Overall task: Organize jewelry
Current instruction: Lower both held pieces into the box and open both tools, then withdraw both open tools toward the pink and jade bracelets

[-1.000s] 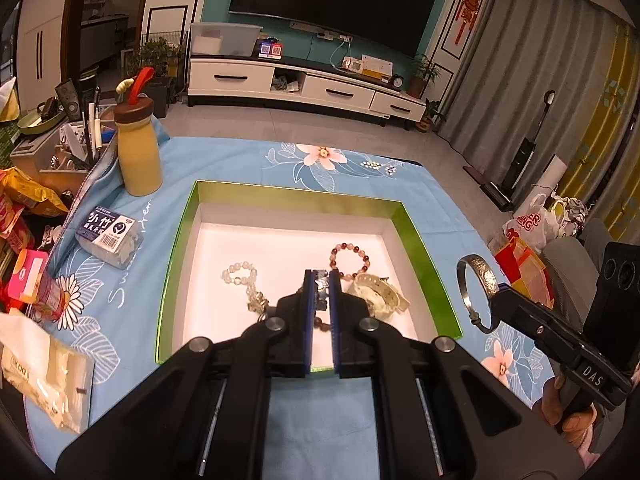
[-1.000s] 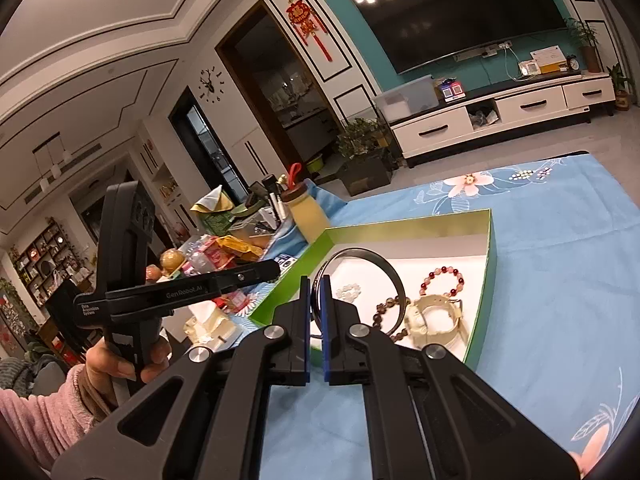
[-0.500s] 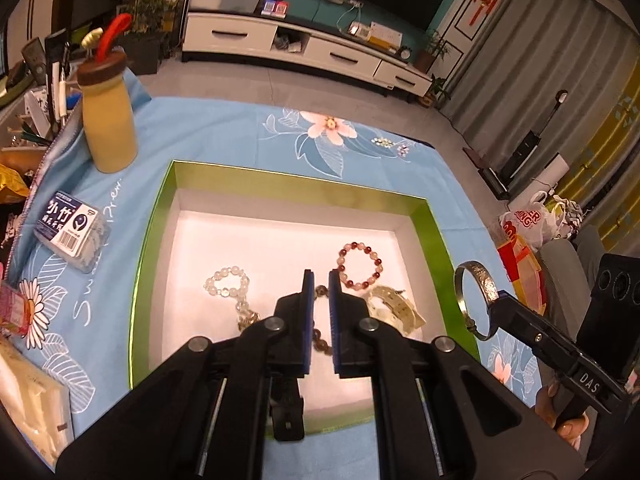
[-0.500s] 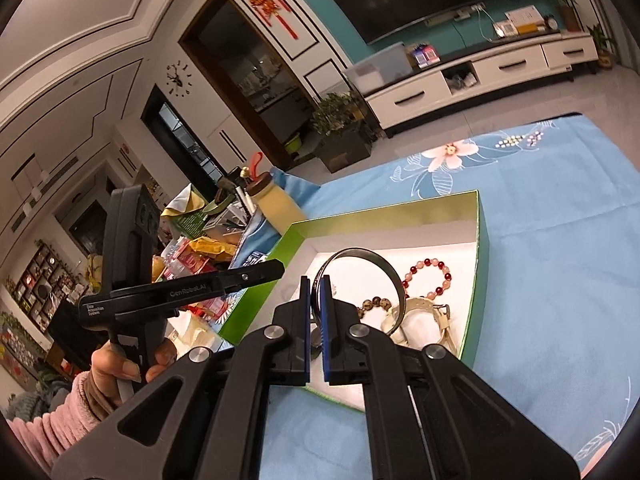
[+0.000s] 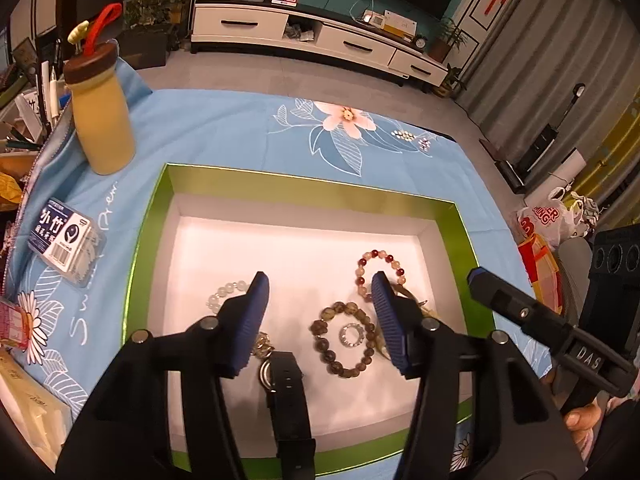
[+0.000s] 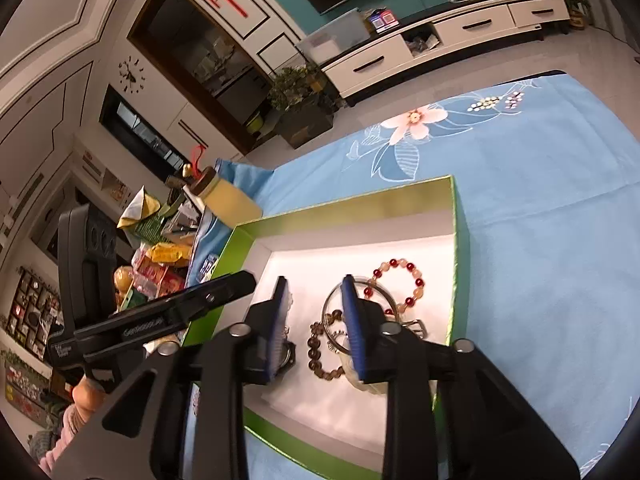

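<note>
A green box (image 5: 148, 240) with a white floor holds a red bead bracelet (image 5: 380, 268), a brown bead bracelet (image 5: 346, 340) around a small silver ring (image 5: 352, 336), and a pale bead bracelet (image 5: 224, 294). A black watch (image 5: 286, 380) lies flat below my left gripper (image 5: 320, 304), whose jaws are opening with nothing between the pads. My right gripper (image 6: 316, 312) hovers over the same box, its jaws also opening. The silver bangle (image 6: 329, 308) rests on the jewelry, partly behind the right finger, and the pads do not press on it.
The box sits on a blue floral cloth (image 5: 240, 128). A yellow bottle (image 5: 104, 120) and a small toothpick box (image 5: 66, 244) stand left of it, with snack packets (image 6: 168, 252) beyond. A person's hand (image 6: 92, 396) grips the left gripper's handle.
Both grippers came down closer over the box and their jaws parted. The black watch left the left gripper and lies on the box floor. The bangle left the right gripper's grip.
</note>
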Demonstrator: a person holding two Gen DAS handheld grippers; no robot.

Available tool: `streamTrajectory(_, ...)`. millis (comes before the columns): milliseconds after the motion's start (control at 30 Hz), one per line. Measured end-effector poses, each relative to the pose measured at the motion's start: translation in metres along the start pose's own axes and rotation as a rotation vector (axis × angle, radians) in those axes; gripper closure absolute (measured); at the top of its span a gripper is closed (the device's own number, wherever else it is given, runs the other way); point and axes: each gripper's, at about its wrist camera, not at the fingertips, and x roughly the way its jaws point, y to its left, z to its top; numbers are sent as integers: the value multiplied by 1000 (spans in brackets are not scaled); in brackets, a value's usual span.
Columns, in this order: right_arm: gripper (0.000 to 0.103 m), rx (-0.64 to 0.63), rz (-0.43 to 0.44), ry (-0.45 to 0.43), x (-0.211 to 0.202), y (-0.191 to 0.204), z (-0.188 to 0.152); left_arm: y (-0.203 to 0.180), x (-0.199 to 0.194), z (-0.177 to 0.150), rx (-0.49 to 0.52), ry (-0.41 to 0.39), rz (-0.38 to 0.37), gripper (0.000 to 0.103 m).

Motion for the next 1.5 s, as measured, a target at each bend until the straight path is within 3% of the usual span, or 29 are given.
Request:
streamTrajectory(100, 73, 5, -2, -13, -6, -2, -1, 2, -4, -1, 1, -4, 9, 44)
streamTrajectory(267, 73, 22, -10, -14, -18, -9, -8, 7, -16, -5, -18, -15, 20, 24)
streamTrajectory(433, 61, 19, -35, -30, -35, -9, -17, 15, -32, -12, -44, -23, 33, 15)
streamTrajectory(533, 56, 18, -47, -55, -48, -9, -25, 17, -44, -20, -44, -29, 45, 13)
streamTrajectory(600, 47, 19, -49, -71, -56, -8, -28, 19, -52, -27, -47, -32, 52, 11)
streamTrajectory(800, 42, -9, -45, -87, -79, 1, -44, 37, -83, -49, -93, -44, 67, 6)
streamTrajectory(1167, 42, -78, -30, -31, -93, 20, -77, 70, -126, -105, -134, -47, 151, 5)
streamTrajectory(1500, 42, -120, -33, 34, -82, 38, -104, 114, -120, -158, -287, 14, 193, 5)
